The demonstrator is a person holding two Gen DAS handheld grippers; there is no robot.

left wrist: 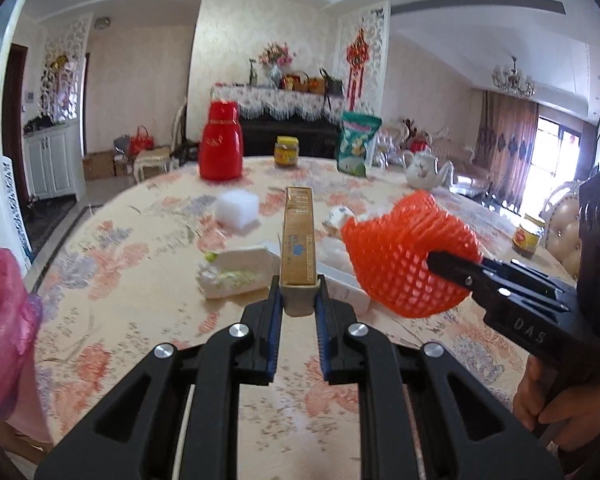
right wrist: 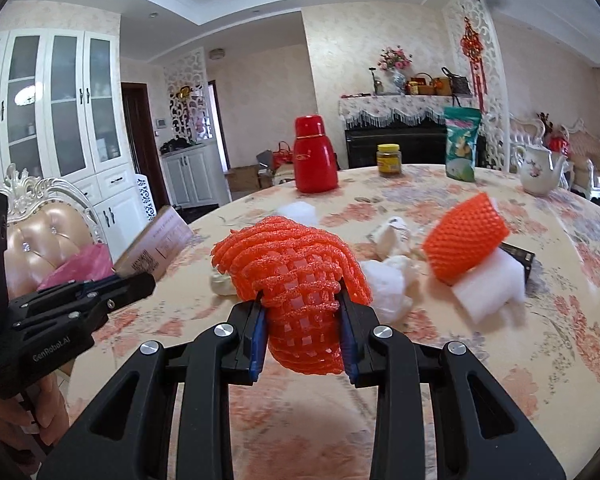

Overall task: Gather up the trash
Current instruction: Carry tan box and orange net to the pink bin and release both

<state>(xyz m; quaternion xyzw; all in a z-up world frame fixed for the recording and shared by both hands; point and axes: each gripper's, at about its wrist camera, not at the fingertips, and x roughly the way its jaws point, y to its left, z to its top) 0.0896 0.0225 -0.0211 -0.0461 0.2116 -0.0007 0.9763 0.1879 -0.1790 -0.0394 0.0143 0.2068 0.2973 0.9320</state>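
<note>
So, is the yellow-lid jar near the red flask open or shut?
Shut: the jar stands upright with its yellow lid on, beside the flask.

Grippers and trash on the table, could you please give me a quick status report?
Left gripper shut on gold box. Right gripper shut on orange foam net. Pink bag at left. Second foam net and white foam remain on table.

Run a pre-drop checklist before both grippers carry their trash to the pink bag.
1. Left gripper shut on the gold box: ok.
2. Right gripper shut on the orange foam net: ok.
3. Pink bag in view at the table's edge: ok.
4. Bag mouth open: cannot tell.
5. Trash remaining on the table, such as the second orange net: not ok.
</note>
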